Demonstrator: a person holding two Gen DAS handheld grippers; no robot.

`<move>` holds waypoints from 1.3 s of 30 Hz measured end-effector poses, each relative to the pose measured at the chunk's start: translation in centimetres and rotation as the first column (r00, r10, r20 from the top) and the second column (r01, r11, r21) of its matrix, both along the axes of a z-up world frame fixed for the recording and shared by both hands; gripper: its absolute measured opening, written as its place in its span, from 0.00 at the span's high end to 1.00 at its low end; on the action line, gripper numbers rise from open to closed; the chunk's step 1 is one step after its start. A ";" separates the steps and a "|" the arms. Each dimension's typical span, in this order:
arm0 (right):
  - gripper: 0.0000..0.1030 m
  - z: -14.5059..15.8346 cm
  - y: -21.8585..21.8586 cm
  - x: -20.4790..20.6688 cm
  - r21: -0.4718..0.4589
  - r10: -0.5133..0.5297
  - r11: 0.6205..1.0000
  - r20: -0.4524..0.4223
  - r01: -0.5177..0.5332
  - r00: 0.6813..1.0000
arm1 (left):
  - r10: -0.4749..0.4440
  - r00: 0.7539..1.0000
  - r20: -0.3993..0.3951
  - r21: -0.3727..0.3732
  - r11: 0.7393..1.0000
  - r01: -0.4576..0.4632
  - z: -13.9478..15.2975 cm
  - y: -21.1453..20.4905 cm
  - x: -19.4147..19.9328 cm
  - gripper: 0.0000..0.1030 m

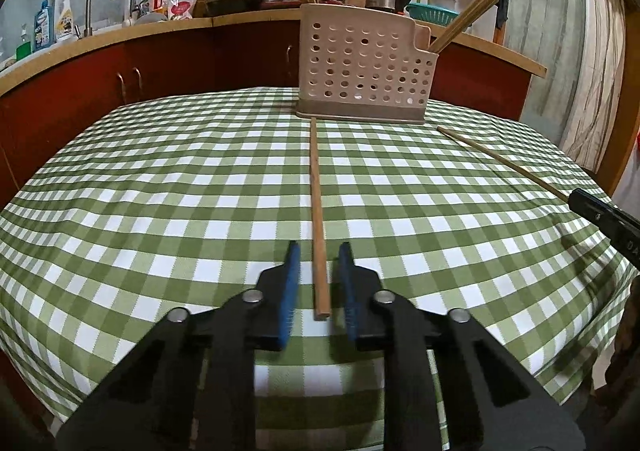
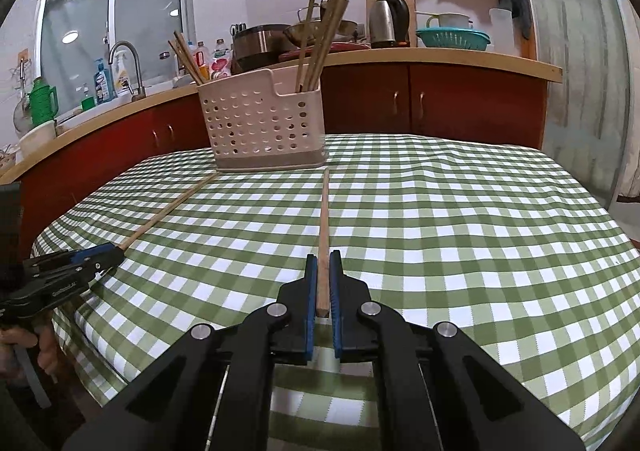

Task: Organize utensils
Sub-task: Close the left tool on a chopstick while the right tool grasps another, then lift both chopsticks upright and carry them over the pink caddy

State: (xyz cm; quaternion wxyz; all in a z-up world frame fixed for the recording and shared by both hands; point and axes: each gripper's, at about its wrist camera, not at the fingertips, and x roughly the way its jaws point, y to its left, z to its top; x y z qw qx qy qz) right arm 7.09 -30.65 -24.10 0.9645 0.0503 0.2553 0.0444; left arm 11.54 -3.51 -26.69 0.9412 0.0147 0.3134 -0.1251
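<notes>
The left gripper (image 1: 319,251) has its jaws spread either side of a chopstick (image 1: 317,203), pads not pressing it (its far tip points to 12 o'clock, at the rack (image 1: 360,67)). The right gripper (image 2: 323,259) pinches a second chopstick (image 2: 324,219). More chopsticks (image 2: 320,43) stand in the rack on the checked cloth (image 2: 440,231).

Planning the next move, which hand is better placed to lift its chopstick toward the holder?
Right. The right gripper is shut on the right chopstick; the left gripper only straddles the left chopstick, pads apart.
</notes>
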 end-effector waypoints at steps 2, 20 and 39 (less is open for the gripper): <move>0.93 -0.1 0.1 0.0 0.002 0.001 1.000 0.000 -0.001 1.000 | 0.001 1.000 0.011 0.010 1.000 -0.002 -0.1 0.0 -0.1 0.88; 0.93 3.1 -0.1 -1.1 0.006 -0.009 1.000 0.079 0.008 0.997 | 0.015 0.990 0.139 0.032 0.999 -0.019 3.9 0.3 -1.6 0.94; 0.93 10.8 1.0 -2.0 -0.003 0.012 1.000 0.217 -0.011 0.976 | 0.027 0.962 0.273 -0.012 1.000 -0.025 12.8 1.6 -2.0 0.94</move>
